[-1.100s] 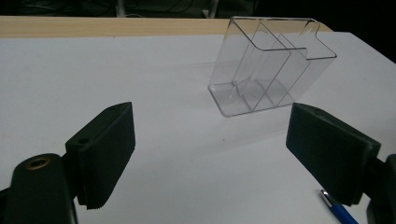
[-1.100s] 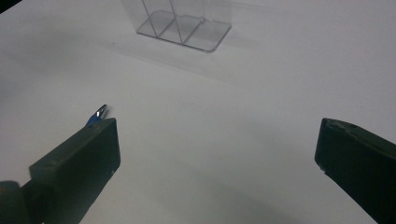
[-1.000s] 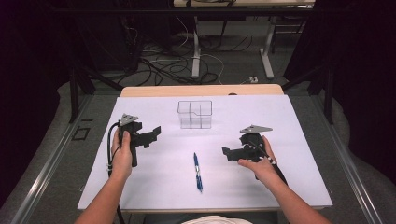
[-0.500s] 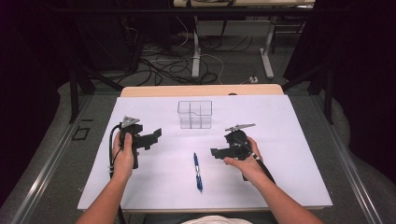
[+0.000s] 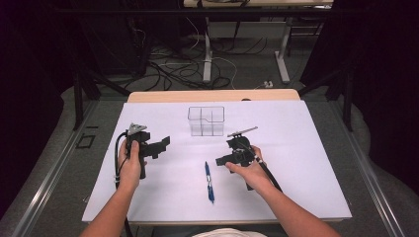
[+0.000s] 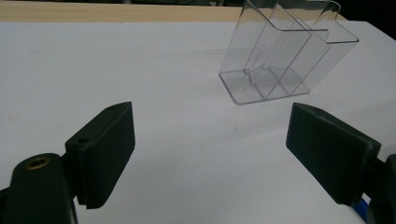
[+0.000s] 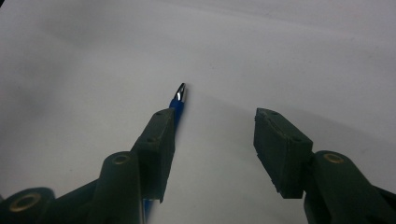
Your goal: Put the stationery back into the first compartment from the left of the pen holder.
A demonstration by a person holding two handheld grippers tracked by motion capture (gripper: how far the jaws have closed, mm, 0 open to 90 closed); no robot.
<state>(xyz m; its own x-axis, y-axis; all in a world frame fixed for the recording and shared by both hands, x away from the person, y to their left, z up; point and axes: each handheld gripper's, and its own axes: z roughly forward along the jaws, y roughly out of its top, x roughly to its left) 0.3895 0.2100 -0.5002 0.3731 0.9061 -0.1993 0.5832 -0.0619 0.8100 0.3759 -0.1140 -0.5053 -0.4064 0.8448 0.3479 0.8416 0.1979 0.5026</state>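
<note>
A blue pen (image 5: 209, 176) lies on the white sheet near the front middle, pointing away from me. My right gripper (image 5: 220, 160) hovers just right of the pen's far end, jaws aimed left. In the right gripper view the pen's silver tip (image 7: 180, 93) pokes out past the left jaw and the rest of the pen is hidden under that jaw. The right gripper (image 7: 217, 123) is open; its jaws have just been closing, with only bare sheet between them. My left gripper (image 5: 164, 143) rests open at the left. In its own view, the left gripper (image 6: 212, 126) faces a clear divided container (image 6: 280, 60).
The clear container (image 5: 206, 121) stands at the back middle of the white sheet (image 5: 306, 163). A wooden table edge (image 5: 212, 95) runs behind it. Beyond are dark floor, cables and table legs.
My right gripper has moved left toward the pen and its jaws have narrowed. The left gripper, pen and container have not moved.
</note>
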